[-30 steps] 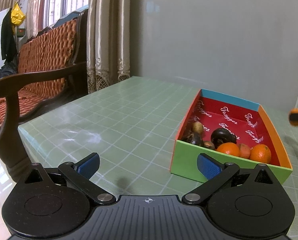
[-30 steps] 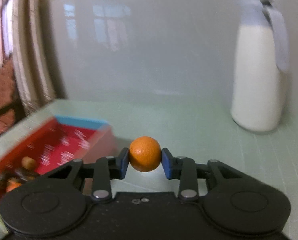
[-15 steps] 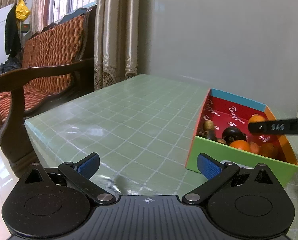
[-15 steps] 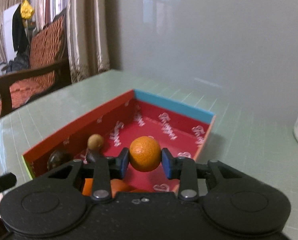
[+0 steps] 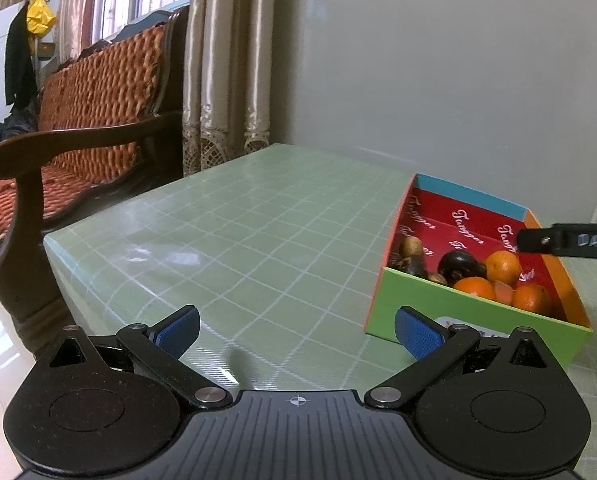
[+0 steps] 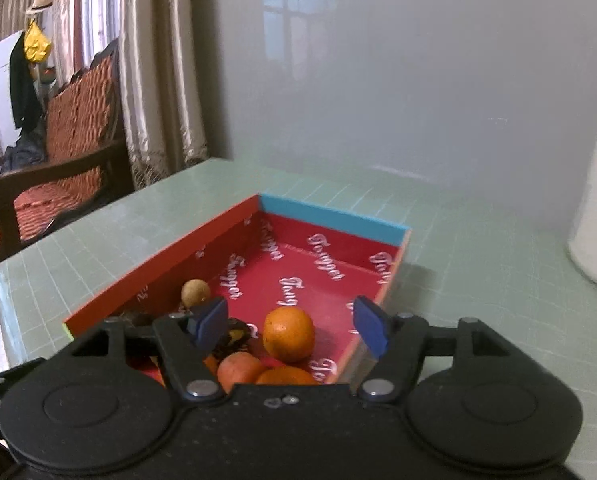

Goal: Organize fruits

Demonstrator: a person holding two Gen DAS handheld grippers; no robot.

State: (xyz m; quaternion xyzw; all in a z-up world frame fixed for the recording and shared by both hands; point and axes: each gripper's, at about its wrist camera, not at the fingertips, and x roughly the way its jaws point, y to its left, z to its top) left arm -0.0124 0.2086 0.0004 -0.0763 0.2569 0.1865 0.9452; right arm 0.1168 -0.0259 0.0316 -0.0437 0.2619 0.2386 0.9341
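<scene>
A colourful cardboard box (image 5: 470, 320) (image 6: 330, 218) with a red printed lining sits on the green gridded table (image 5: 258, 240). Several oranges, a dark round fruit (image 5: 458, 266) and a small tan fruit (image 6: 195, 292) lie in its near end. An orange (image 6: 288, 334) (image 5: 502, 267) rests in the box below my right gripper (image 6: 290, 326), free of the blue pads. That gripper's jaws are opening above the box. One right finger (image 5: 566, 239) reaches in over the box's right wall. My left gripper (image 5: 296, 330) stands open over bare table, left of the box.
A white jug (image 6: 596, 208) stands on the table at the far right. A wooden bench with orange cushions (image 5: 78, 128) and curtains (image 5: 226, 64) lie left of the table, whose left edge (image 5: 54, 256) is near. A grey wall backs the table.
My right gripper carried the orange over the box, then spread its jaws and let it drop in among the other fruit. The left gripper barely shifted.
</scene>
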